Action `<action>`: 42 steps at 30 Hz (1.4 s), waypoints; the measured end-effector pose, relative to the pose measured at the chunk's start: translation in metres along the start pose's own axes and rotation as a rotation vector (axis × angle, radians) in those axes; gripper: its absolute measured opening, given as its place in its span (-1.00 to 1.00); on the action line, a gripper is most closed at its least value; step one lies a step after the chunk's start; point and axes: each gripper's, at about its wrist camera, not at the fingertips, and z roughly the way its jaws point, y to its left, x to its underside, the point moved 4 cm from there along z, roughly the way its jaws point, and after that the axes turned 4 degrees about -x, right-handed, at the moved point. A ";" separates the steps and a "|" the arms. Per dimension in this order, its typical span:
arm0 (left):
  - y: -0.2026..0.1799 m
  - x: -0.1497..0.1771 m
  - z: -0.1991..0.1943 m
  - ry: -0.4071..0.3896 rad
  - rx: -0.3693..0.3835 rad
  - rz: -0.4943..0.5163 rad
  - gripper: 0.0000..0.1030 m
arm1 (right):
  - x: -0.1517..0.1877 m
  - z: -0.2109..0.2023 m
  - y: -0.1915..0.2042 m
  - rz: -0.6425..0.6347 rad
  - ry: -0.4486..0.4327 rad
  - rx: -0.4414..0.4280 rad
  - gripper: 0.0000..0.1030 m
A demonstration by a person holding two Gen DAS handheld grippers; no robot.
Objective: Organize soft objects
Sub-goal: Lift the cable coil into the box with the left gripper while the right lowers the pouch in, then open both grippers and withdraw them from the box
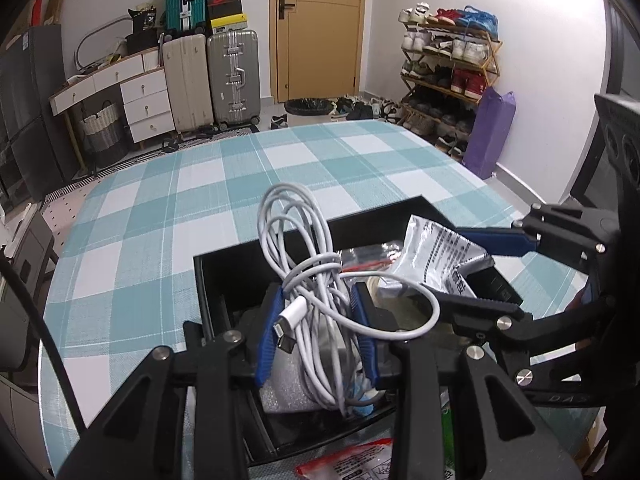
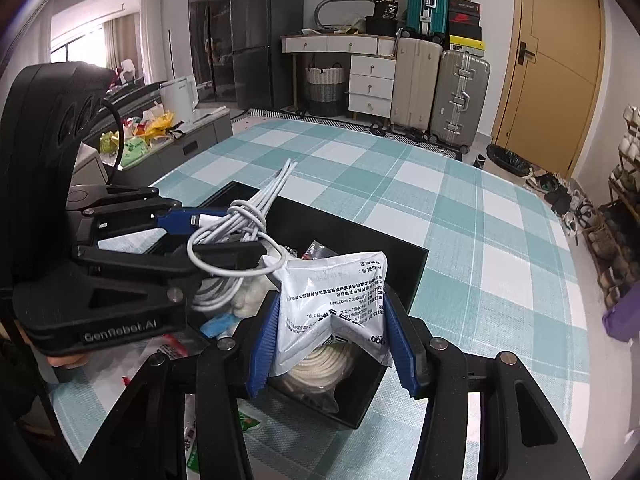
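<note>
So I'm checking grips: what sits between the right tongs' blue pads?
A white printed sachet fills the gap between the right tongs, pinched above the black box; the right wrist view shows it.

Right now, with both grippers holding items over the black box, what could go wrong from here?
1. The bundled white charging cable in the left gripper has a loose loop draped across the right gripper's lower finger; separating the hands may snag it.
2. The crumpled silver foil packet is pinched only low down, so it could slip.
3. The black box already looks crowded; items may spill over.
</note>
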 end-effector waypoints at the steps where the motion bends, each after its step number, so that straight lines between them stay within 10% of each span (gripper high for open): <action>1: 0.000 0.001 0.001 0.004 -0.002 0.002 -0.36 | 0.000 0.001 0.001 -0.006 0.002 0.005 -0.01; 6: 0.000 0.003 0.001 0.025 -0.014 0.014 -0.22 | 0.000 0.002 0.005 -0.031 0.003 0.020 0.12; 10: 0.000 0.006 -0.004 0.036 0.001 0.014 0.17 | 0.000 -0.008 0.007 -0.054 -0.030 0.076 0.61; 20: -0.002 0.015 -0.042 -0.029 0.010 0.009 1.00 | 0.023 -0.041 -0.007 0.036 -0.049 0.071 0.98; 42: 0.006 0.064 -0.063 -0.029 -0.078 -0.018 1.00 | 0.073 -0.034 0.026 0.082 0.019 0.000 0.99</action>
